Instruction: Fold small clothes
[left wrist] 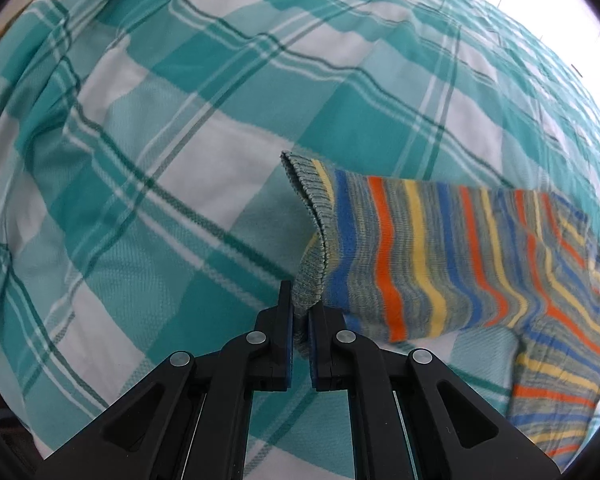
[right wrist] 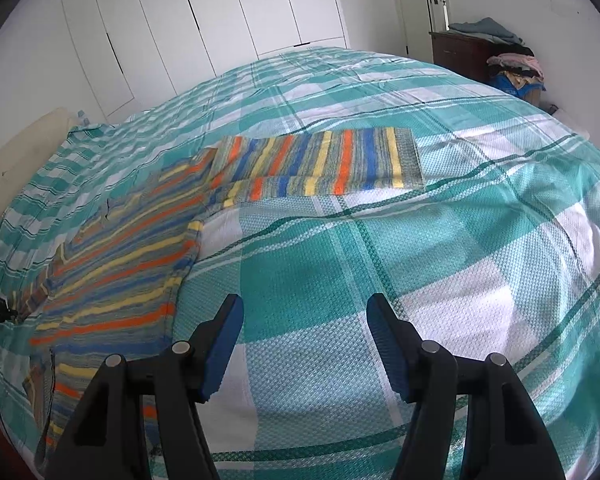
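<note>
free: bare checked bedspread (right wrist: 440, 260) from 12 to 3 o'clock of the right gripper (right wrist: 304, 344) | blocked: striped sweater (right wrist: 140, 264) spread 9 to 11 o'clock, 1 sleeve (right wrist: 324, 160) lying across at 12 o'clock.

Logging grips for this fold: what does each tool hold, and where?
Left tool: striped sweater's sleeve cuff, pinched. Right tool: nothing, open.

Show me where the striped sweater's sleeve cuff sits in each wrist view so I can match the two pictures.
Left wrist: the near sleeve cuff is at centre, lifted, pinched in the left gripper.
Right wrist: that cuff is not visible; the other sleeve's cuff lies flat, upper centre, beyond the open right gripper.
Shared landmark: the striped sweater on the teal plaid bedspread.
</note>
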`<state>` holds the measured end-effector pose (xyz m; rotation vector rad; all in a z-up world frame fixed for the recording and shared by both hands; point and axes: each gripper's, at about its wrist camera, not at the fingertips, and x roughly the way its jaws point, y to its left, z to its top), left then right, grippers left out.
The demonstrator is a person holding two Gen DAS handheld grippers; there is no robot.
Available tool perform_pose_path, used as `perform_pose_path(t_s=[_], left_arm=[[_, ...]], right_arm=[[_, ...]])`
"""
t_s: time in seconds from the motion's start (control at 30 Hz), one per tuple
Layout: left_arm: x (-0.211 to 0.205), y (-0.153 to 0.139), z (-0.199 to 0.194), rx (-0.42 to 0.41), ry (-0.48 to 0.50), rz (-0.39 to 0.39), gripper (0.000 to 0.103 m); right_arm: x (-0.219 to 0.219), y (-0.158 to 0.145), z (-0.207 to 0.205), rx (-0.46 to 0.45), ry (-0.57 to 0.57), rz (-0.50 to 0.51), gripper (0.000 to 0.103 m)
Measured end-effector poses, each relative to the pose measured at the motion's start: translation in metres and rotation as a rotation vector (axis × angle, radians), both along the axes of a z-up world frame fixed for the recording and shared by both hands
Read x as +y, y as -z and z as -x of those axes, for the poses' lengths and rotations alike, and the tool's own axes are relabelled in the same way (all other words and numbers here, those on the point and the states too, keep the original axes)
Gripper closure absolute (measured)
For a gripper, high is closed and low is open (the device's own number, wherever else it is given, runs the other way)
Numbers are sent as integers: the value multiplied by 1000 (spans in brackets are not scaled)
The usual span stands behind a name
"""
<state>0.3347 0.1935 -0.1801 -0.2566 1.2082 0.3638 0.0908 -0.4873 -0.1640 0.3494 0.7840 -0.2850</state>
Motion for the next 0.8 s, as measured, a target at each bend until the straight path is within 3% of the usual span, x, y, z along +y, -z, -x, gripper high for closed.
perform_pose_path(t_s=[0.2,0.27,0.33,0.37,0.47,0.53,0.6,0.63,0.73,0.8], left_arm=[[15,17,-13,28,-58,34,95],[12,15,-15,41,-49,2,84],[12,9,-9,45,-44,-25,46],[13,3,-2,37,-44,-40,42],[9,-22,33,-10,-2,-102,42],[-11,-46,65,-81,108,-112,42],[-39,-59,89,-119,251,-61,41],[-62,-63,99,-128,366,-4,41],[-143,-56,120,-103,706,146,39],[-187,-44,130,-69,868,160,38]], right_arm=[[2,5,-4,23,-9,8,39],[3,5,-5,29,-16,11,39],[3,6,-6,36,-21,11,36],[3,6,-6,37,-21,12,32],[6,1,-5,48,-28,24,31],[12,-7,-4,56,-64,27,31],[30,-20,-5,60,-169,14,31],[41,-24,-7,70,-232,-3,31],[88,-30,-27,155,-500,-60,31],[130,-29,-45,246,-727,-35,31]])
